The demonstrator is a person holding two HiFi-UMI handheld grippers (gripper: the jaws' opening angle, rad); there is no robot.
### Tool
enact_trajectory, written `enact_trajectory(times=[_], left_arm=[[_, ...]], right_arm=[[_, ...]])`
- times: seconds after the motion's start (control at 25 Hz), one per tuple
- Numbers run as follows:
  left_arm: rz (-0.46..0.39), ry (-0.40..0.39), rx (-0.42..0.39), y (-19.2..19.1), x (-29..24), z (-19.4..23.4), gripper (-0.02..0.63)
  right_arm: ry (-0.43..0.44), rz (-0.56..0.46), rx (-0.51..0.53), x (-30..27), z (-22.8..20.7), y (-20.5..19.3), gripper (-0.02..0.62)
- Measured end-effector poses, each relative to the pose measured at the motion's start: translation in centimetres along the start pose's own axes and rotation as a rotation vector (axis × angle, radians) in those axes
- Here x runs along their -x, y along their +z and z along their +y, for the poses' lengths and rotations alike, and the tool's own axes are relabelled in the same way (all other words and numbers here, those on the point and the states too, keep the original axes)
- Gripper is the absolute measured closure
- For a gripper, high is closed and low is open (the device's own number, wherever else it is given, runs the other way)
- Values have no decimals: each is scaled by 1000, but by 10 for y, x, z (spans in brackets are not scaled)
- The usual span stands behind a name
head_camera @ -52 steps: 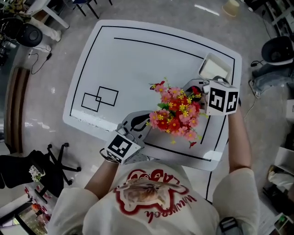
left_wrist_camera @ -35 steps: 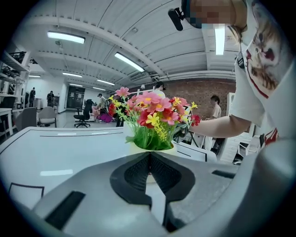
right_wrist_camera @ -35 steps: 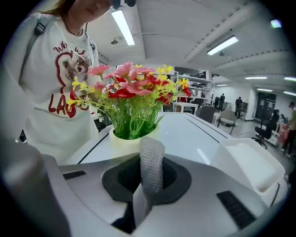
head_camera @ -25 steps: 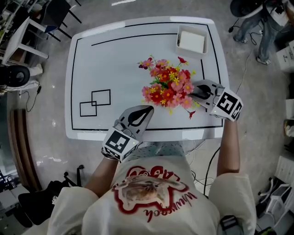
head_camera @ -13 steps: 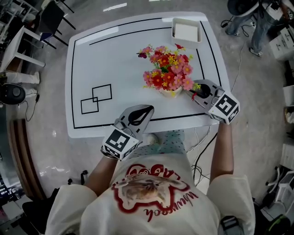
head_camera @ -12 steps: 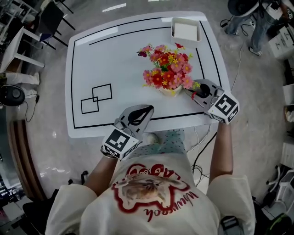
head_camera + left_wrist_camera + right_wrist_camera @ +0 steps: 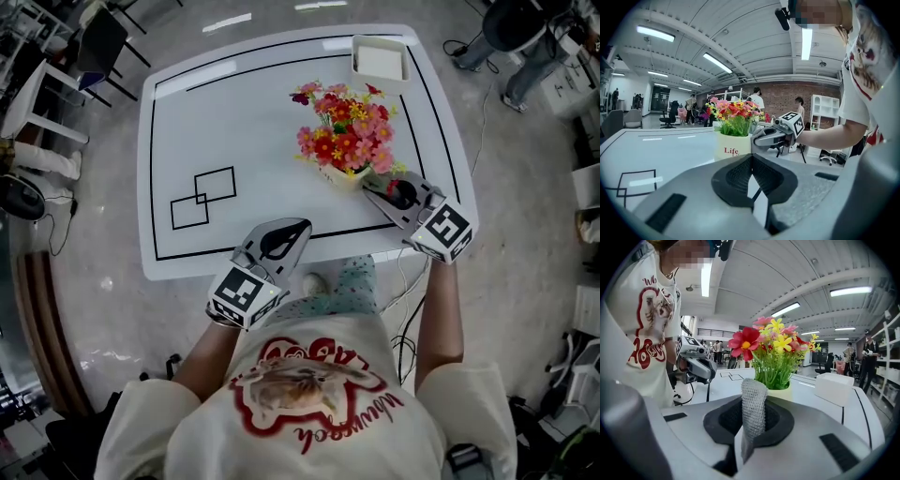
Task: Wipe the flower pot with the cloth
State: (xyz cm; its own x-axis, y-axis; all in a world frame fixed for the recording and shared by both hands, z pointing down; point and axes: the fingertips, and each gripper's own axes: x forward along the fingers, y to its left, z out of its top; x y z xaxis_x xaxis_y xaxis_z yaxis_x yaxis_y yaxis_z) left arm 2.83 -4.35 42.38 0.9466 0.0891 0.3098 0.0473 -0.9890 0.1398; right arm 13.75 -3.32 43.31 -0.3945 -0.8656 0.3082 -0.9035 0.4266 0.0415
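The white flower pot (image 7: pixel 345 178), lettered "Life" (image 7: pixel 732 148), stands on the white table (image 7: pixel 244 112) and holds red, pink and yellow flowers (image 7: pixel 345 127). My right gripper (image 7: pixel 368 184) is at the pot's near right side, shut on a grey mesh cloth (image 7: pixel 753 411). The cloth sticks up from the jaws just in front of the pot's rim (image 7: pixel 783 389); whether it touches the pot I cannot tell. My left gripper (image 7: pixel 298 225) hovers at the table's front edge, left of the pot and apart from it. Its jaws (image 7: pixel 751 157) are shut on nothing.
A white rectangular tray (image 7: pixel 380 62) sits at the table's far right corner, beyond the pot (image 7: pixel 834 387). Two overlapping taped squares (image 7: pixel 203 197) mark the left part. Black tape lines run along the edges. Chairs and people stand in the room around.
My right gripper has come from the pot's far right round to its near right side, close to its base. The left gripper stays at the front edge. The head view has shifted.
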Motion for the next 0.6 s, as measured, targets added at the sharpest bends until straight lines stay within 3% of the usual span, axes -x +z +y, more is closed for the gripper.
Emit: enact_trajectory(times=[0.24,0.6], left_arm=[[-15,7,27,-5,11,0,604],[-56,13,43,6,24,3,604]], right_arm=[[-10,-14,-6,-16,16,6,572],[14,-126,-33,-42,51,36,572]])
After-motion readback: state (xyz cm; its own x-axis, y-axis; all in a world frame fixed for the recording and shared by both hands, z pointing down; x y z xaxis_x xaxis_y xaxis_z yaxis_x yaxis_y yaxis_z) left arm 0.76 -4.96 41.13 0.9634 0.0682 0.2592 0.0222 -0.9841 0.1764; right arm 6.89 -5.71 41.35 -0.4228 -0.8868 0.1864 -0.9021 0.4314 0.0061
